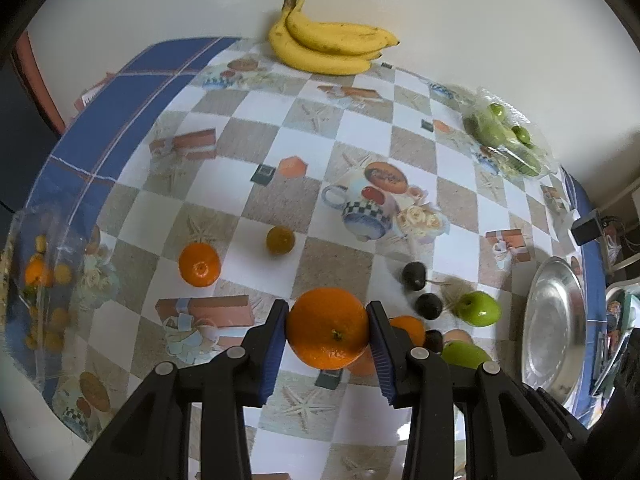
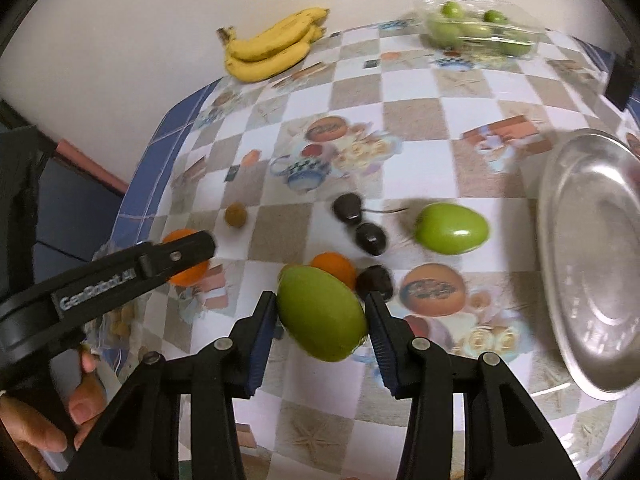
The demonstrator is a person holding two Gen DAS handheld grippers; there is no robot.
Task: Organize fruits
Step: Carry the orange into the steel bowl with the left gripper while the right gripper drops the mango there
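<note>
Both fruits are gripped and clear of the table, so the carrying step is in hand. The left gripper (image 1: 328, 330) clamps an orange (image 1: 327, 328) at lower centre; the right gripper (image 2: 322, 316) clamps a green mango (image 2: 322, 314). Next, each probably needs carrying to the steel plate (image 2: 592, 264) at right. A checked tablecloth (image 1: 280, 128) meets a white wall (image 1: 440, 12), bananas (image 1: 328, 42) at top.

Steel plate (image 1: 554, 326) cut off at right; bagged fruit (image 1: 44, 280) blurred, kind unclear.
</note>
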